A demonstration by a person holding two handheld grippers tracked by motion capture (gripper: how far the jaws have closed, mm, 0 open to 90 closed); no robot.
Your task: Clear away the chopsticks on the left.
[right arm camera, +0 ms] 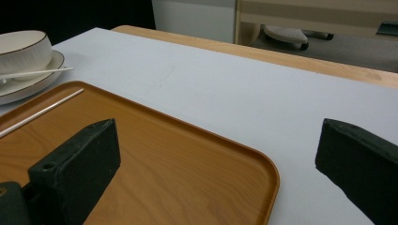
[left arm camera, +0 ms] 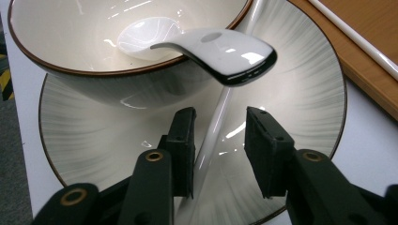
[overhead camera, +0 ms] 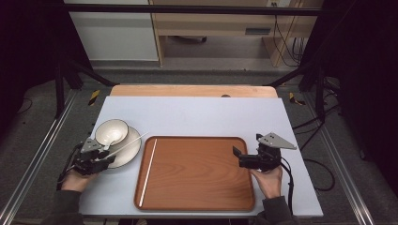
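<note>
my left gripper (left arm camera: 219,140) jaws straddle a white chopstick (left arm camera: 213,136) lying on the plate (left arm camera: 300,103), pads not yet pressing. spoon (left arm camera: 220,51) rests on bowl (left arm camera: 70,51) rim beyond. right gripper (right arm camera: 216,159) spread wide over tray (right arm camera: 187,164) corner.

grey floor (overhead camera: 42,126) | wood desk (overhead camera: 211,21) behind | dim room

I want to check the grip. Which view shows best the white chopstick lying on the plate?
The left gripper view: the chopstick runs between the jaws, close up. The high view shows it thin across the plate; the right gripper view shows it far off.
</note>
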